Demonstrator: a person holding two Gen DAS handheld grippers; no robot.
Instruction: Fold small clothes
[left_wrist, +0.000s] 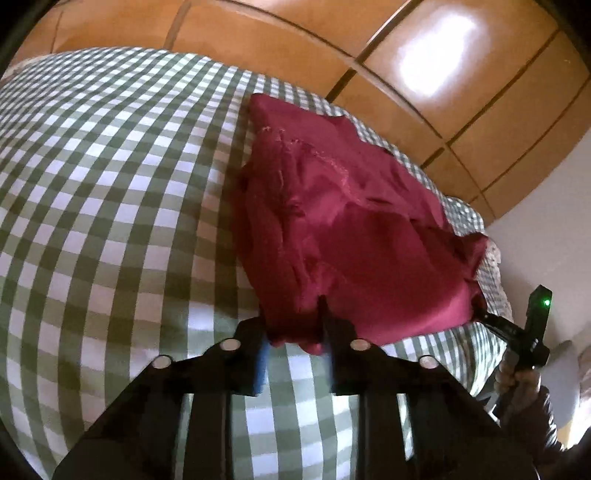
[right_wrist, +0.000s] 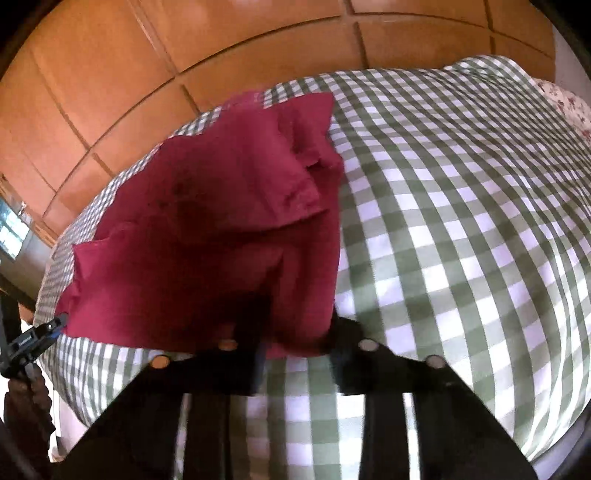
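A: Left wrist view, entry one. The red garment (left_wrist: 343, 221) lies on the green-and-white checked bedspread (left_wrist: 110, 192), running from centre toward 1 o'clock, creased, with a frayed seam across its upper part. Its near edge hangs at 6 o'clock, between the fingers of the left gripper (left_wrist: 295, 332).

B: Jaw state?

A: Narrow gap, cloth bunched in it, both fingers pressing the hem. I log it as clamped on the garment.

B: And the other tool?

A: In this view the right gripper (left_wrist: 480, 308) sits at 4 o'clock, its tip against the garment's far corner, a green light on its body, a person's hand (left_wrist: 521, 384) on the handle.

B: Right wrist view?

A: Same garment (right_wrist: 207, 229), now from centre to 11 o'clock, the near edge draped over the right gripper (right_wrist: 295, 332). Fingers close together, fabric caught between them; frame is blurred. The left gripper (right_wrist: 55, 325) shows at 8 o'clock, touching the garment's corner. Wooden wardrobe panels (right_wrist: 110, 74) stand behind the bed from 9 to 1 o'clock.
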